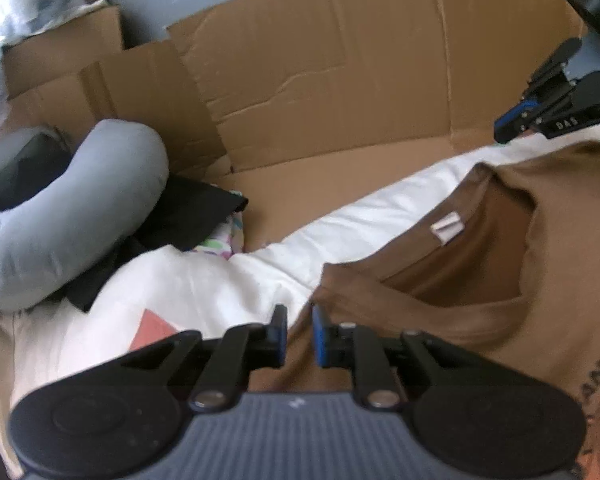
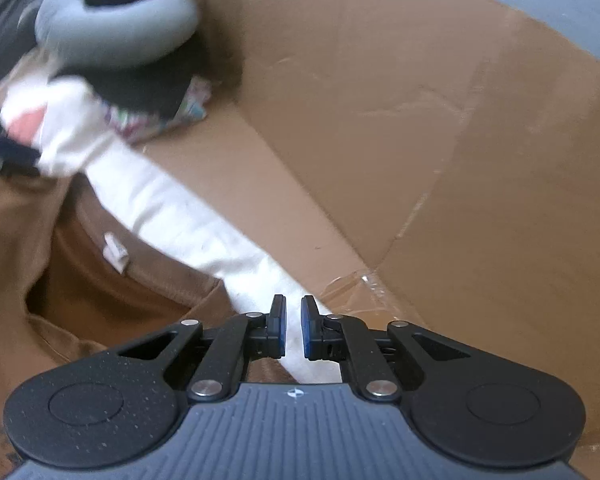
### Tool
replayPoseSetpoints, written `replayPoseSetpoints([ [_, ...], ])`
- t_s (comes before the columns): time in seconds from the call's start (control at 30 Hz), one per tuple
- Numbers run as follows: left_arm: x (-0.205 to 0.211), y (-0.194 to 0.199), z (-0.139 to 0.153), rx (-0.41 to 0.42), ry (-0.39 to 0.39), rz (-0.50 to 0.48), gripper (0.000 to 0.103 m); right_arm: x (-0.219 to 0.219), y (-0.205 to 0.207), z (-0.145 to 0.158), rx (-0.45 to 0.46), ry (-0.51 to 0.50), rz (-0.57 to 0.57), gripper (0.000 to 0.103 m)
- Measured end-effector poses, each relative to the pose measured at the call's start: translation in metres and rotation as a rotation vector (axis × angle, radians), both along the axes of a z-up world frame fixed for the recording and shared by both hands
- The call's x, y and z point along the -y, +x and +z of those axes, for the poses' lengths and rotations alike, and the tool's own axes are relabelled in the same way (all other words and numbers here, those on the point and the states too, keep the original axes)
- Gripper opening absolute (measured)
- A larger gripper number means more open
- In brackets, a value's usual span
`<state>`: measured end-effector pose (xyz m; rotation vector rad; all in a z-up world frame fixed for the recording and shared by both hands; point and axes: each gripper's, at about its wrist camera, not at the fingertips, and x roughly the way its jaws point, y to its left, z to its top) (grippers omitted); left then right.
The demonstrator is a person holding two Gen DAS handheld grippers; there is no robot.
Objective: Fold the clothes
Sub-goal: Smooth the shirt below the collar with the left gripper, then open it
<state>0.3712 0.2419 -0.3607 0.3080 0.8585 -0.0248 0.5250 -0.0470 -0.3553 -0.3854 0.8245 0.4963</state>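
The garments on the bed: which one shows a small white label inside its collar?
The brown T-shirt, lying nearest both grippers; its label sits at the neckline. The white garment and the black one show none.

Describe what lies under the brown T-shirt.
The brown T-shirt lies on a white cloth, which rests on flattened cardboard. What the cloth is like beneath the shirt is covered.

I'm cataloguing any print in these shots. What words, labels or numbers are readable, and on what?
"ANTA", cut off by the frame edge: dark print on the brown T-shirt.
"DAS", seemingly reversed: on the right gripper.
White neck tag: too blurred to read.
Cardboard: no print visible.
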Motion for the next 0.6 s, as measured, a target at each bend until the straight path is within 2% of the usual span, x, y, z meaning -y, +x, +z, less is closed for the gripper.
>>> replayPoseSetpoints([
  [0.1,0.006,-0.011,0.0,-0.006,-0.045,0.007,0.02,0.006,-0.015,0.009,-0.005,0.029,0.011,0.009],
  [0.2,0.016,-0.02,-0.008,-0.04,-0.087,0.0,0.036,0.008,-0.036,0.01,-0.045,0.057,0.049,0.012],
  [0.23,0.02,-0.023,-0.01,-0.049,-0.101,-0.008,0.04,0.006,-0.044,0.008,-0.062,0.059,0.066,0.018],
  [0.3,0.03,-0.028,-0.015,-0.055,-0.109,-0.03,0.042,-0.001,-0.059,0.002,-0.086,0.052,0.108,0.029],
  [0.4,0.045,-0.031,-0.02,-0.062,-0.114,-0.046,0.042,-0.014,-0.078,-0.009,-0.108,0.031,0.169,0.029],
  [0.6,0.065,-0.028,-0.02,-0.067,-0.128,-0.048,0.047,-0.03,-0.079,-0.025,-0.123,0.024,0.154,0.029],
])
